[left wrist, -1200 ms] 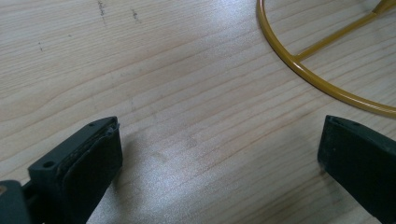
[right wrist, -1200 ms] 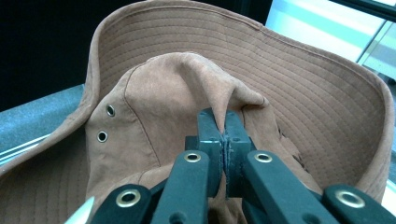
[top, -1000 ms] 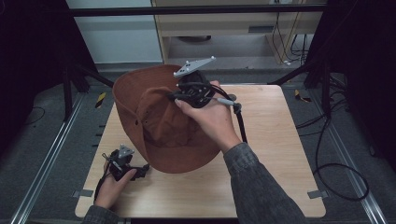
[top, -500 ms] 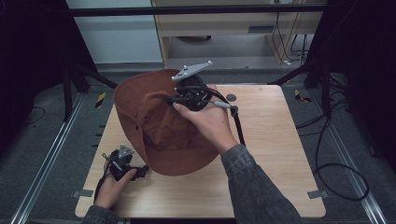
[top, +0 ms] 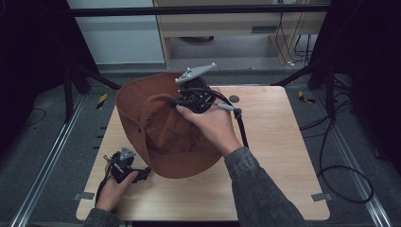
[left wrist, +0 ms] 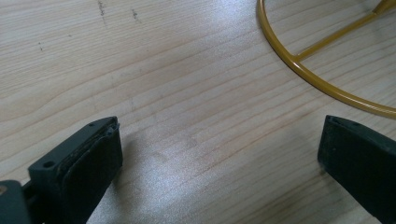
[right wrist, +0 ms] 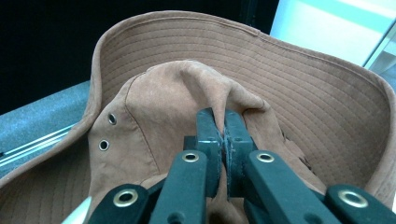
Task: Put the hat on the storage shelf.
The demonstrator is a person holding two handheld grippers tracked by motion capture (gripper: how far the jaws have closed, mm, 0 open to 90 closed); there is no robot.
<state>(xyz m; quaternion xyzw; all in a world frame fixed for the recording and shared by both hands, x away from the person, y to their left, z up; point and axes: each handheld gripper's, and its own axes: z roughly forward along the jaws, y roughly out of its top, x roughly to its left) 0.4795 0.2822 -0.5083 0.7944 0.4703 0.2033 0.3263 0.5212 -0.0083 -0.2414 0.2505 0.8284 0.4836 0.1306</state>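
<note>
From the high view, your right hand-held gripper [top: 177, 101] has the brown hat [top: 156, 127] pinched by the cloth of its crown and lifted, so the hat tilts above the wooden surface [top: 279, 142] with its lower brim near or on the wood, close to your left hand-held gripper [top: 142, 171]. The left one rests low on the surface beside the brim and carries nothing. Keep the right wrist steady and carry the hat slowly; the wide brim likely swings if you hurry.

In the left gripper view, the jaws stand wide apart over bare wood, and a yellow wire ring [left wrist: 303, 65] lies on the surface just ahead to the right. If the ring belongs to a stand meant for the hat, judge your path by it and keep the left hand clear of it.

In the right gripper view, the jaws are pressed together on a raised fold of the hat [right wrist: 154, 112], with the brim curving behind. The bite looks thin, only a ridge of cloth, so keep the squeeze firm until the hat is fully supported.
</note>
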